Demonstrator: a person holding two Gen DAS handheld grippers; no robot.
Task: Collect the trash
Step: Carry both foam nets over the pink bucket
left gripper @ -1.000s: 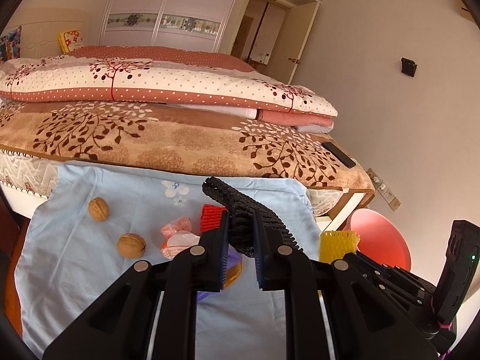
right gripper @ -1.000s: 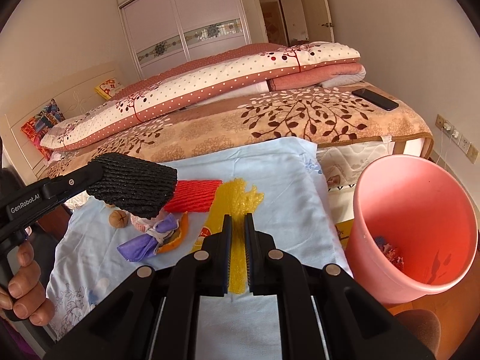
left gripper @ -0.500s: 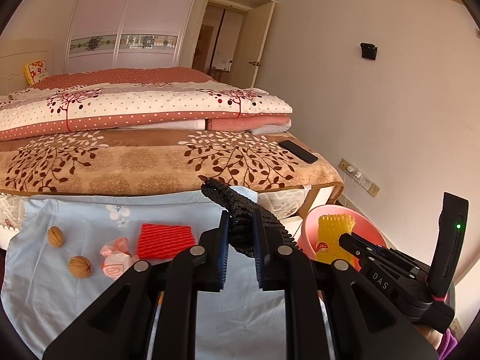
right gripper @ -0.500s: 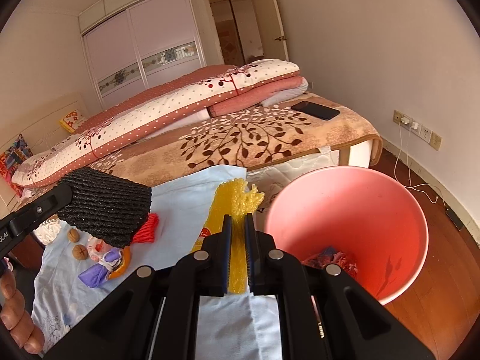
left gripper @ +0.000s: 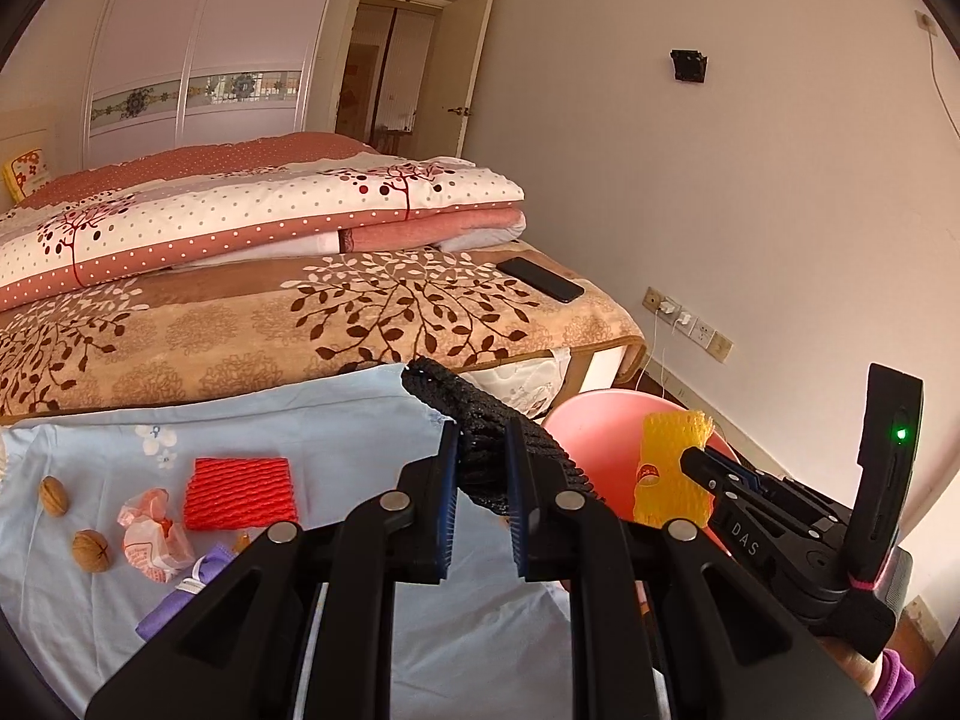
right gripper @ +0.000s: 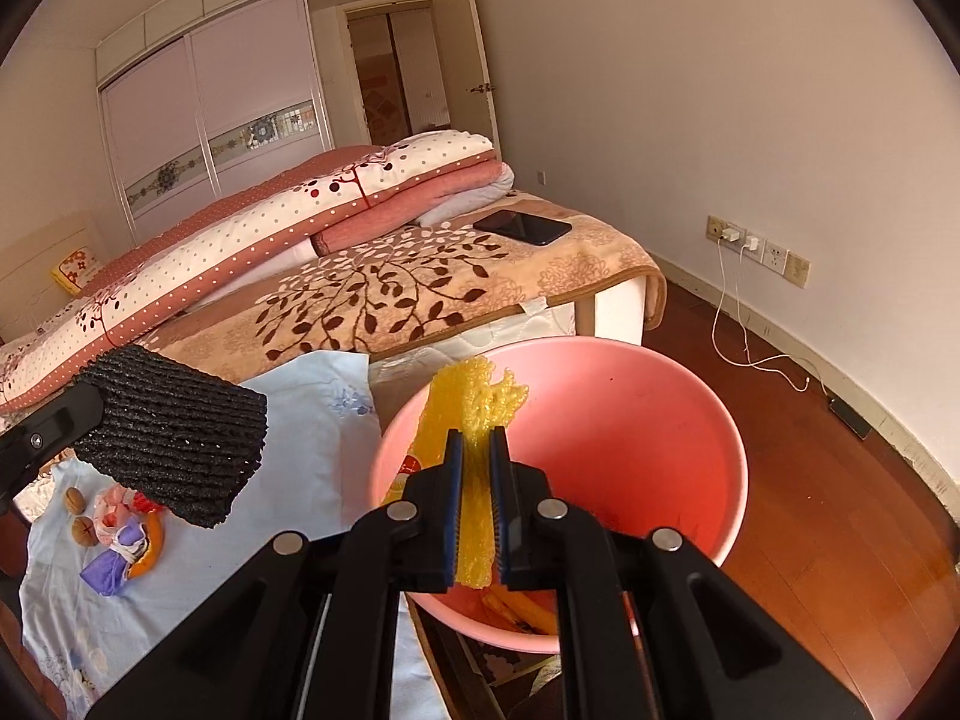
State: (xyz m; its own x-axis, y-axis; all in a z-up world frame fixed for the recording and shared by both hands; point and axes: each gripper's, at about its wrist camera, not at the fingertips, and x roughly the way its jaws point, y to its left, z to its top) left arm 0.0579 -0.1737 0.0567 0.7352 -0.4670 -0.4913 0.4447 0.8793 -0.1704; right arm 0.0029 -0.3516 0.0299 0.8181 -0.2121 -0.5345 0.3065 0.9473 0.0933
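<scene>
Trash in hand: right claw [right gripper: 475, 462] pinches yellow foam net [right gripper: 474, 414] over pink bin [right gripper: 678, 420]; left claw [left gripper: 482, 468] pinches black foam net [left gripper: 480, 420].
Left on worktop: red foam net [left gripper: 240, 492], wrappers [left gripper: 153, 534].

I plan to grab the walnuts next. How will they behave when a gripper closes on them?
The two walnuts look round and hard, so they will probably roll or squirt sideways under a pinch. They sit on loose blue cloth, which may wrinkle and slow them a little. Likely light.
</scene>
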